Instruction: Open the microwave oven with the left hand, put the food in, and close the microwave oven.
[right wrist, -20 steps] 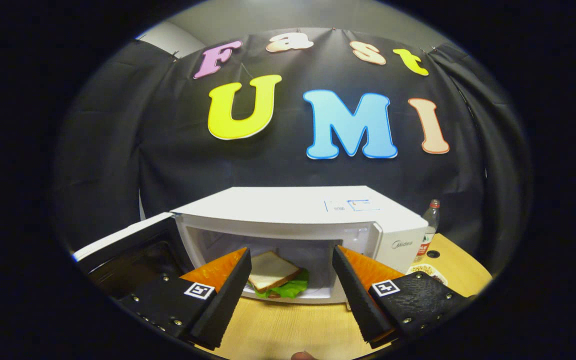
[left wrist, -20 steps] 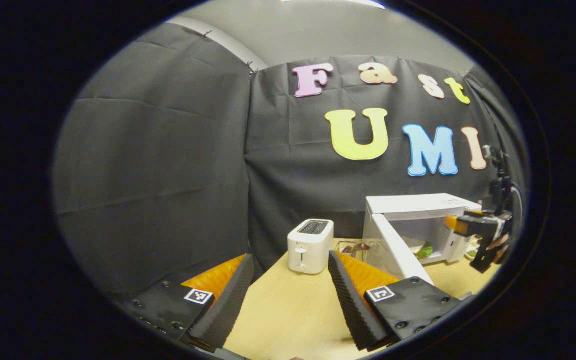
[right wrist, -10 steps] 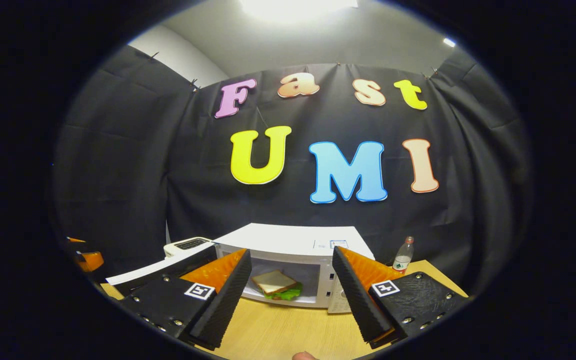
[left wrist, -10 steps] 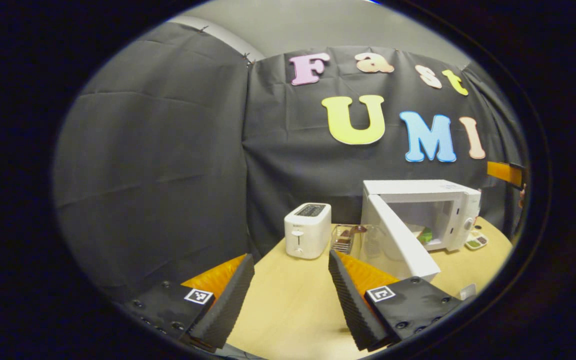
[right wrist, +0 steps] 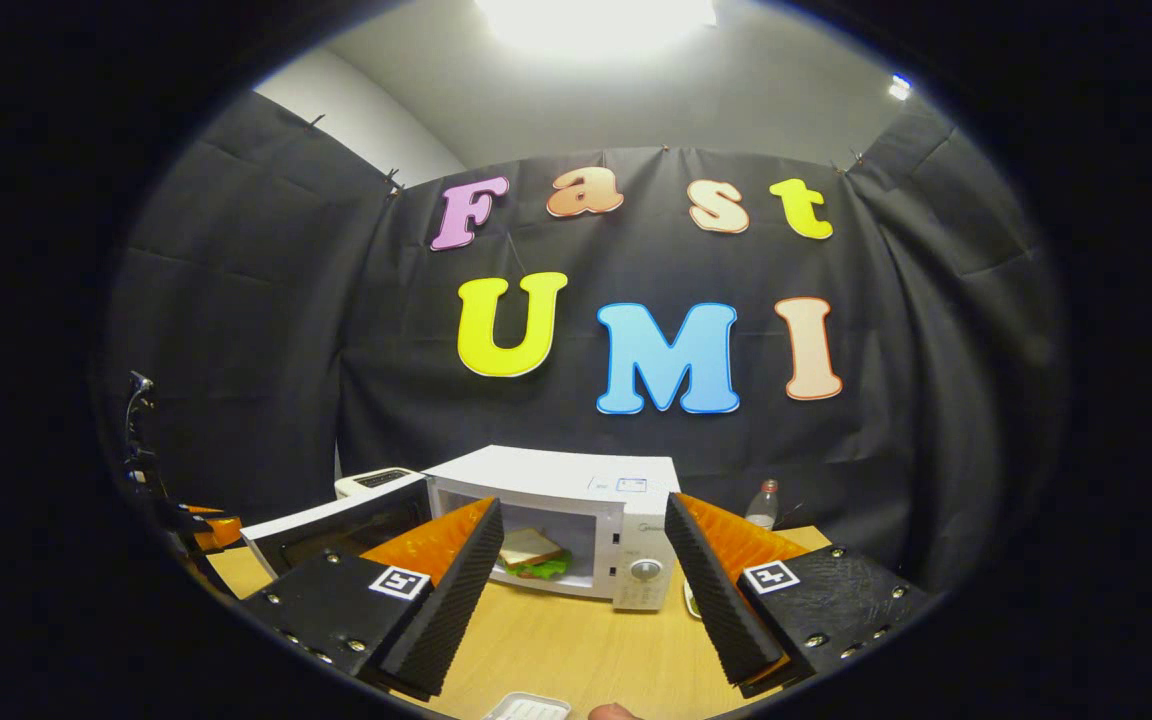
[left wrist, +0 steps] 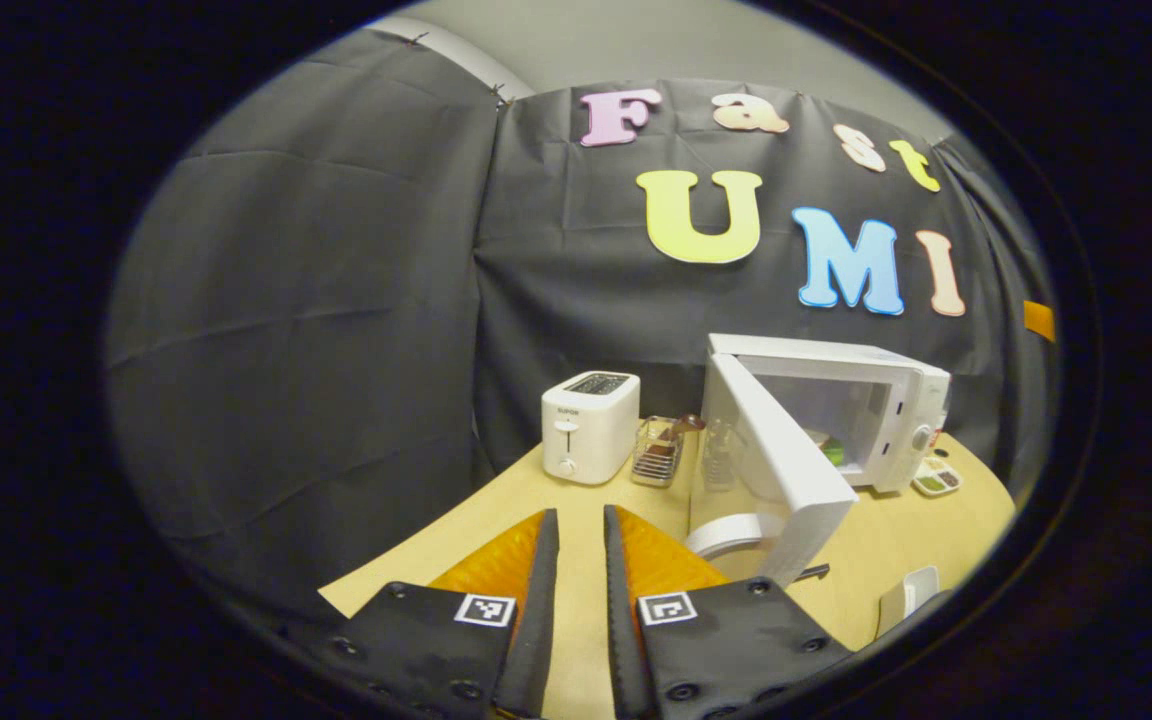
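The sandwich lies inside the microwave, on the floor of its cavity, bread above green lettuce. The microwave door stands swung wide toward the front of the table, so closing it looks like the step left.

The left gripper sits low over the table, well short of the door, its fingers drawn nearly together with nothing between them. The right gripper hangs back from the oven with its fingers spread wide and empty.

The likely trouble is in the push. A shove near the door's outer edge at an angle may slide the whole microwave toward the toaster or the small wire rack beside it. A weak push may leave the latch uncaught.

The left gripper view shows the door's outer face and a white ring-shaped object on the table below it. The right gripper view shows the sandwich plainly, the control dial and a bottle behind the oven.
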`<action>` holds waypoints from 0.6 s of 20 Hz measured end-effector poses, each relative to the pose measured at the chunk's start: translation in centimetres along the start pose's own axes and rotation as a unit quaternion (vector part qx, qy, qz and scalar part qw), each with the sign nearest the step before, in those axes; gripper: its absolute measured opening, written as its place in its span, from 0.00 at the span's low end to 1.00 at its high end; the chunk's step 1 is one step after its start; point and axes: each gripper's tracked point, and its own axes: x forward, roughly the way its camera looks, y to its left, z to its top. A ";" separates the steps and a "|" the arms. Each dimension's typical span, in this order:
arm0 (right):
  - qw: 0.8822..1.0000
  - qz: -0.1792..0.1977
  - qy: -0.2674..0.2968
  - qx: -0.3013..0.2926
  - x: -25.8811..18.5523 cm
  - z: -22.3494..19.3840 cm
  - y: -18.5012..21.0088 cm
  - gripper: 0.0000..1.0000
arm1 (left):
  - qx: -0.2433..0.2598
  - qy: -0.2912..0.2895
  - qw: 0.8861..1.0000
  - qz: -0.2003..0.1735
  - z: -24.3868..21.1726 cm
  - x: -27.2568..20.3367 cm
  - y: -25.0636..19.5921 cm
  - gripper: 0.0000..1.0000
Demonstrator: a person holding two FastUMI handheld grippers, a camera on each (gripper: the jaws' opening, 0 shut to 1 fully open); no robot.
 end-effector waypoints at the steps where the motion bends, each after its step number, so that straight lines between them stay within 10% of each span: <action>1: 1.000 -0.005 0.005 -0.001 -0.6 -0.3 -0.8 0.98 | 0.005 0.006 1.000 -0.003 -0.4 0.0 -0.7 0.31; 4: 1.000 -0.016 0.012 0.003 -2.1 -0.5 -3.0 0.98 | 0.018 0.020 1.000 0.001 -1.7 0.4 -1.9 0.10; 12: 1.000 -0.023 0.018 0.010 -4.7 -0.9 -6.3 0.98 | 0.027 0.020 0.999 0.001 -1.5 -0.7 -5.0 0.12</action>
